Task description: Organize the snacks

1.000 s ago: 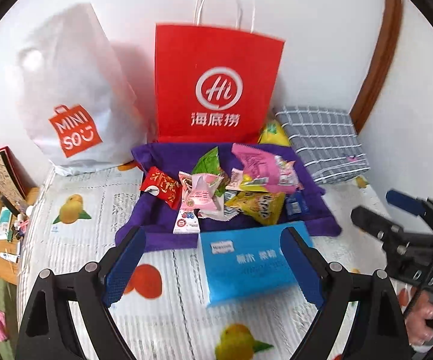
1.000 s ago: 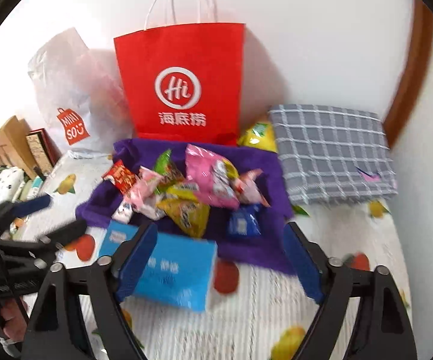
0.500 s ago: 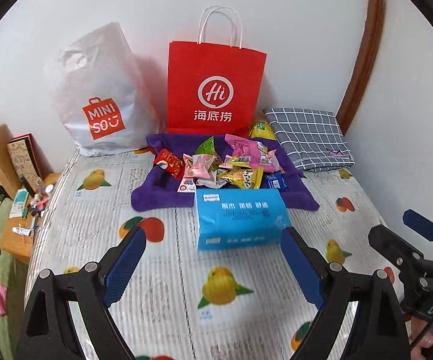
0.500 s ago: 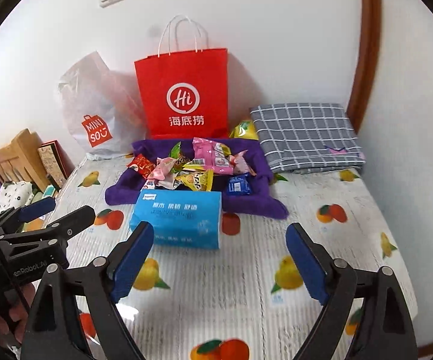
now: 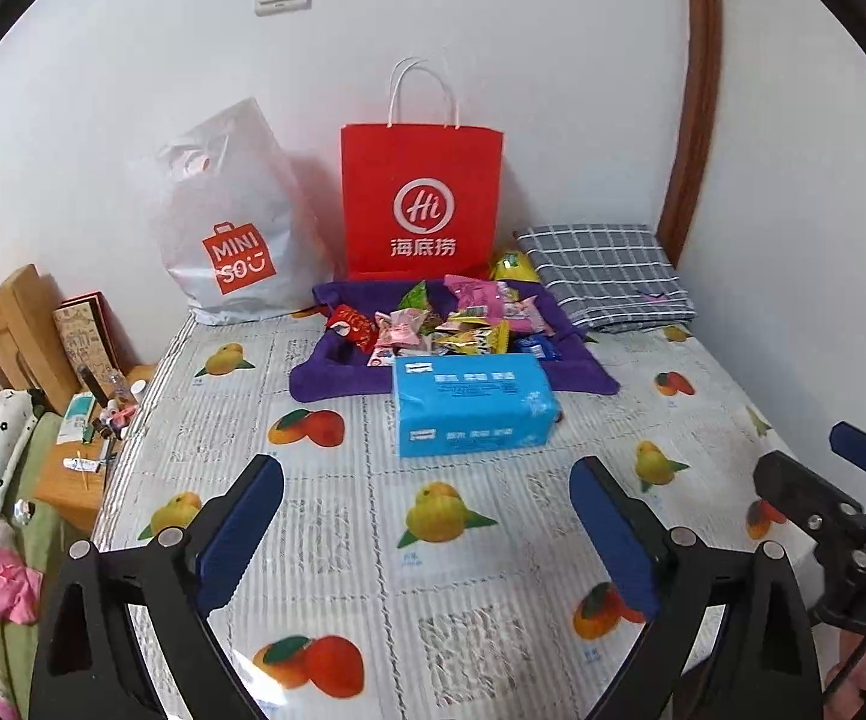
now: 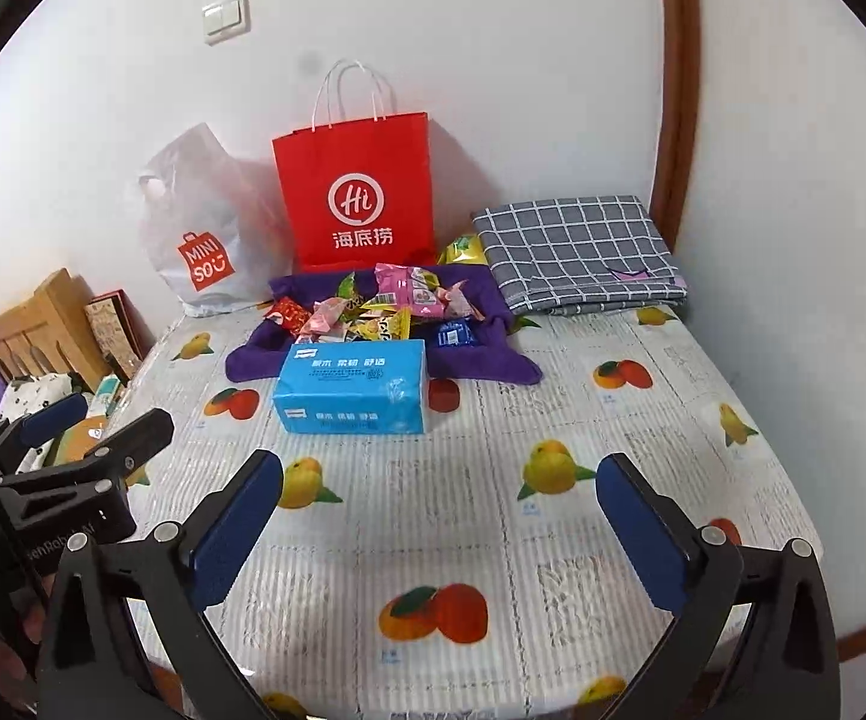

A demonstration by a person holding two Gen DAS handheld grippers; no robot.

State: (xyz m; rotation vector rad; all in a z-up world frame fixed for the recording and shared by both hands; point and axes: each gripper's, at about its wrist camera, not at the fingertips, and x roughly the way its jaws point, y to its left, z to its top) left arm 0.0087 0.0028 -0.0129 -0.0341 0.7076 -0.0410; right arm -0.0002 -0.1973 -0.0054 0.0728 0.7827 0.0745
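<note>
Both grippers, left gripper (image 5: 426, 516) and right gripper (image 6: 439, 516), are opening wide with nothing between them, low in frame, while the snacks (image 5: 451, 324) pile on a purple cloth (image 5: 336, 378) straight ahead at centre, behind a crosswise tissue pack (image 5: 469, 402), neither hand clearly nearer.

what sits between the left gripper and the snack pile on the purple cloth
The blue tissue pack, lying just in front of the snacks; otherwise only bare fruit-print sheet. The left wrist view shows it.

Ahead of the tool: 2 bags, 1 red paper bag (image 5: 420, 198) and 1 white plastic bag (image 5: 228, 222); 1 blue tissue pack (image 5: 472, 402); 1 purple cloth (image 5: 336, 375); 1 folded checked cloth (image 5: 607, 276); roughly 10 snack packets (image 5: 463, 321), overlapping too much for an exact count.
</note>
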